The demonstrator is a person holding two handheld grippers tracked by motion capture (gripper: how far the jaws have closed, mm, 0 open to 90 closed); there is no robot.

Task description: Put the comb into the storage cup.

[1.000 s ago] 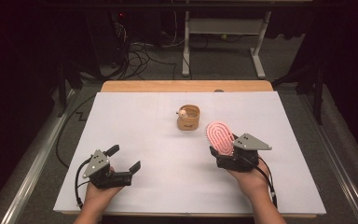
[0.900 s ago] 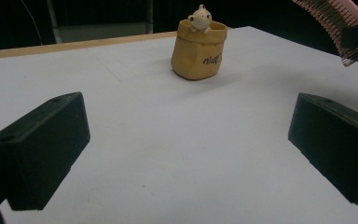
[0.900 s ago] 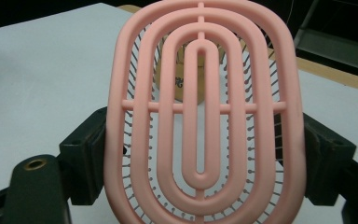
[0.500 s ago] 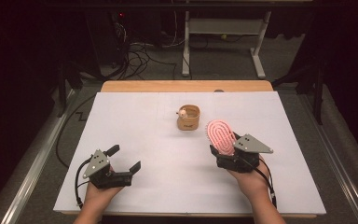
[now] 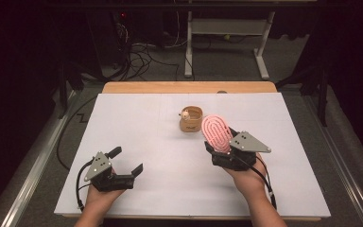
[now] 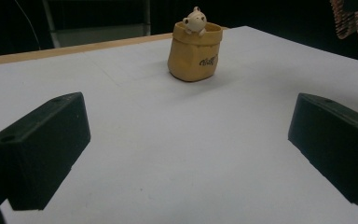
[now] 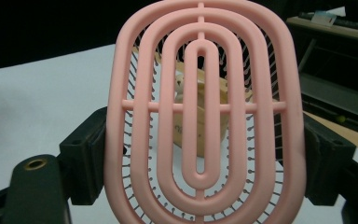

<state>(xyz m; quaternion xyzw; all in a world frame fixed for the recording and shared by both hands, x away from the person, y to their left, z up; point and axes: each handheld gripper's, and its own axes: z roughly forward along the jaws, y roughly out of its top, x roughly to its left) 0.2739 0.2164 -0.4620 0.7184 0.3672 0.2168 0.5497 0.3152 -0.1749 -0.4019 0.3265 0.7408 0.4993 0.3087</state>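
Note:
My right gripper [image 5: 220,142] is shut on a pink oval hairbrush [image 5: 216,132], which stands tilted just above the white table sheet [image 5: 137,127]. In the right gripper view the brush's ringed back [image 7: 200,116] faces the camera, with a black jaw pressing on each side. Just beyond it stands a small tan pouch [image 5: 190,120] with a little bear figure [image 6: 195,21] peeking over its rim; through the brush I glimpse the pouch [image 7: 220,121]. My left gripper [image 5: 126,160] rests open at the near left, nothing between its jaws, and it faces the pouch [image 6: 193,56].
A wooden table edge [image 5: 189,87] shows past the far side of the white sheet. Beyond it are floor cables [image 5: 137,56] and a white desk frame [image 5: 227,33]. The sheet's near edge runs just behind both hands.
My right gripper has edged the brush slightly up and toward the pouch. The left gripper has stayed where it was.

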